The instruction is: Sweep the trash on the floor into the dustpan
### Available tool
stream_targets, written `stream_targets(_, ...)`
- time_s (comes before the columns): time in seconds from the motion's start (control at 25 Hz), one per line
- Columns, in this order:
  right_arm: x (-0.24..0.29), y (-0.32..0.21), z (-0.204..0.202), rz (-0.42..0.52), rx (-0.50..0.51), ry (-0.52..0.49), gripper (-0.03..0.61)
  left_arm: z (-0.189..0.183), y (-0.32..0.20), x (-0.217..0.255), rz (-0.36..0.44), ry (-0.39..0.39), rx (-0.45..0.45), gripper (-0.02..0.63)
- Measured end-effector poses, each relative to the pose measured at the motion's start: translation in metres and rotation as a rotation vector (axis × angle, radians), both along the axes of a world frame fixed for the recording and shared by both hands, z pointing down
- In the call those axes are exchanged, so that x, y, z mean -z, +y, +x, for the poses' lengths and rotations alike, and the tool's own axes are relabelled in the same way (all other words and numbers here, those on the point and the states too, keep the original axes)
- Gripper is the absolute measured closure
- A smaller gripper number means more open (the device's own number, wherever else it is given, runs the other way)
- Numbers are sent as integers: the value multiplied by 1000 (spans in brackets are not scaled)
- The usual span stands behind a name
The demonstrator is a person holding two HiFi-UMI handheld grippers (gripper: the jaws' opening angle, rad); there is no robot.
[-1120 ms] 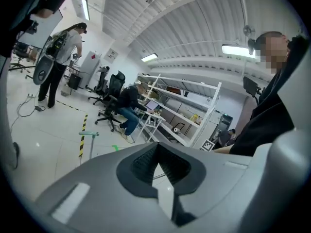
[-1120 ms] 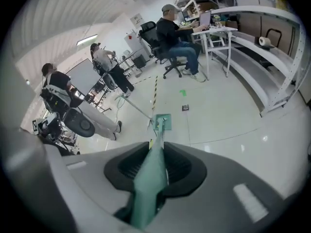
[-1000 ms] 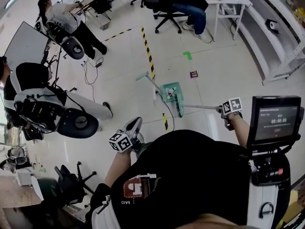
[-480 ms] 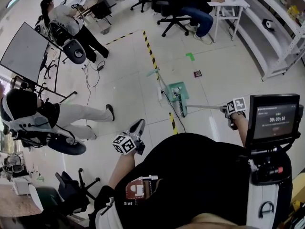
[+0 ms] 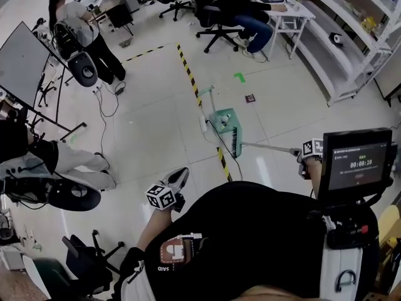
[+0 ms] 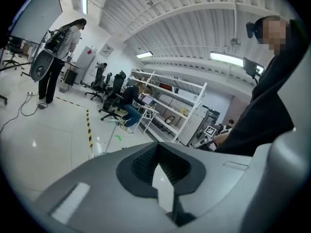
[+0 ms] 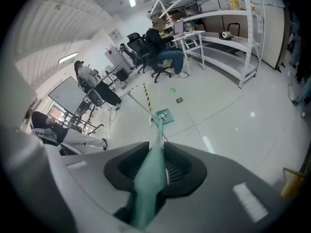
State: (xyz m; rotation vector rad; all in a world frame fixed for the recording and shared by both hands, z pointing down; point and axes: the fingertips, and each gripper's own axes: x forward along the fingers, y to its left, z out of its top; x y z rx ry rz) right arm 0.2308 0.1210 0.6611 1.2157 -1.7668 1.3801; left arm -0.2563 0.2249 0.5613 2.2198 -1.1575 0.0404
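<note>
Now the right gripper (image 7: 158,152) is clamping the broom handle (image 7: 148,178), left gripper (image 6: 158,166) slightly parted and empty, risking one-handed strokes knocking trash (image 5: 250,98) past the dustpan (image 5: 224,116).

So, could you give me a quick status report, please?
Left tongs open, empty. Right tongs shut on broom handle. Broom head beside dustpan; trash scrap beyond.

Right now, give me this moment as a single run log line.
left gripper: jaws open, empty | right gripper: jaws shut on broom | broom head beside dustpan | trash outside dustpan, unswept
</note>
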Motion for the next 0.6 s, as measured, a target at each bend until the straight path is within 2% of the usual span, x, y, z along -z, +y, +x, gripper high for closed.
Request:
stream_targets(0.24, -15, -3, 28, 16, 47, -18, 491, 37, -11, -3, 48, 42, 52, 614)
stream_targets(0.36, -9, -11, 50, 28, 84, -33, 491, 71, -16, 7, 53, 59, 85, 614)
stream_targets(0.48, -8, -15, 73, 29, 92, -25, 491, 101, -18, 11, 49, 76, 84, 614)
stream_targets(0.6, -16, -11, 79, 27, 86, -14, 491, 110, -15, 8, 39, 62, 71, 614)
